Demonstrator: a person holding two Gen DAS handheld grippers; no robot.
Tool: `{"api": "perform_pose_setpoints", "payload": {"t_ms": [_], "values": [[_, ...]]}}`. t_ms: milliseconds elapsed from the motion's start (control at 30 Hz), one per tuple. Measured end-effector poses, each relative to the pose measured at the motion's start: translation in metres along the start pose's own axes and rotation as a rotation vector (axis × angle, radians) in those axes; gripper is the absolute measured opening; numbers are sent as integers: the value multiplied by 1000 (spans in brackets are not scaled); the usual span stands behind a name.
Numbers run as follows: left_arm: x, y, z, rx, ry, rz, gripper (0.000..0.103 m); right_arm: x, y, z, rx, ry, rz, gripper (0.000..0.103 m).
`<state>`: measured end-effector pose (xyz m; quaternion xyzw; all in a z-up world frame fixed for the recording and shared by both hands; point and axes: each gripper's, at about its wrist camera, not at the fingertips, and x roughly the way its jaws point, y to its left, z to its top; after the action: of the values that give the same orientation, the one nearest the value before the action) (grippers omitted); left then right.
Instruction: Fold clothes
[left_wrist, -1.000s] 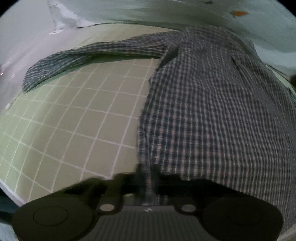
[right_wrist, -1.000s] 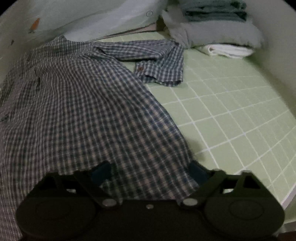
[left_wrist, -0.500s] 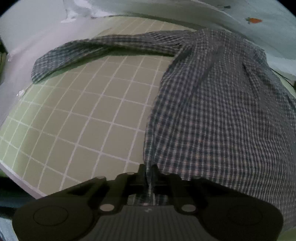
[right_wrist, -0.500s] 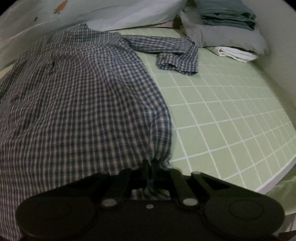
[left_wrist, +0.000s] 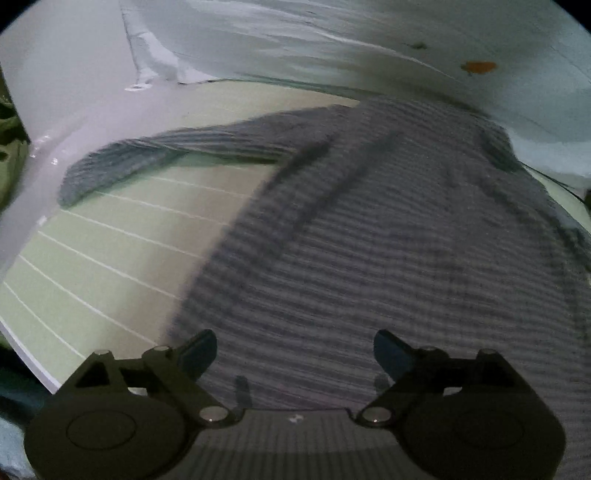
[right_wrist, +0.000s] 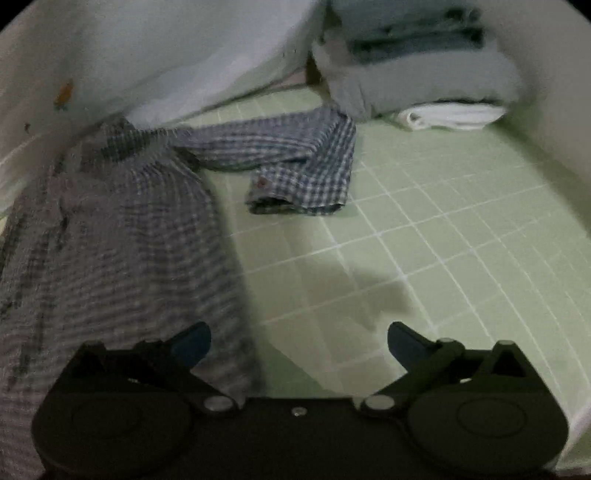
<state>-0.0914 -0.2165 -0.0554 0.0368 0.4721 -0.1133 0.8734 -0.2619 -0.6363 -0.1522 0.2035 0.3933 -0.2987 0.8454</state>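
Observation:
A blue-and-white checked shirt (left_wrist: 369, 229) lies spread on a green gridded mat (left_wrist: 110, 236). Its left sleeve (left_wrist: 155, 155) stretches out to the left. In the right wrist view the shirt body (right_wrist: 122, 251) is at the left and its right sleeve (right_wrist: 295, 158) lies bent, cuff folded back, on the mat (right_wrist: 424, 229). My left gripper (left_wrist: 295, 350) is open and empty over the shirt's lower hem area. My right gripper (right_wrist: 299, 343) is open and empty over the shirt's right edge and the mat. Both views are motion-blurred.
A stack of folded clothes and a white towel (right_wrist: 424, 85) sits at the mat's far right corner. Pale bedding with a carrot print (left_wrist: 369, 40) lies behind the shirt. The mat's near edge (left_wrist: 26, 354) shows at the lower left.
Both grippers were shut on the shirt's hem half a second ago; now both are open and have let the shirt go. The views have shifted and blurred.

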Motion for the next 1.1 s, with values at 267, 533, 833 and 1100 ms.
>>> {"api": "perform_pose_setpoints", "payload": {"t_ms": [267, 533, 833, 1100], "values": [[-14, -91, -19, -59, 22, -65, 95, 51, -43, 67, -44, -47, 11, 103], [-22, -126, -32, -122, 53, -23, 97, 97, -34, 96, -221, -50, -58, 103], [-20, -137, -42, -176, 90, -8, 97, 85, -89, 88, -128, -23, -154, 103], [-8, -156, -39, -145, 121, -17, 97, 75, -99, 94, -16, -38, -92, 97]]}}
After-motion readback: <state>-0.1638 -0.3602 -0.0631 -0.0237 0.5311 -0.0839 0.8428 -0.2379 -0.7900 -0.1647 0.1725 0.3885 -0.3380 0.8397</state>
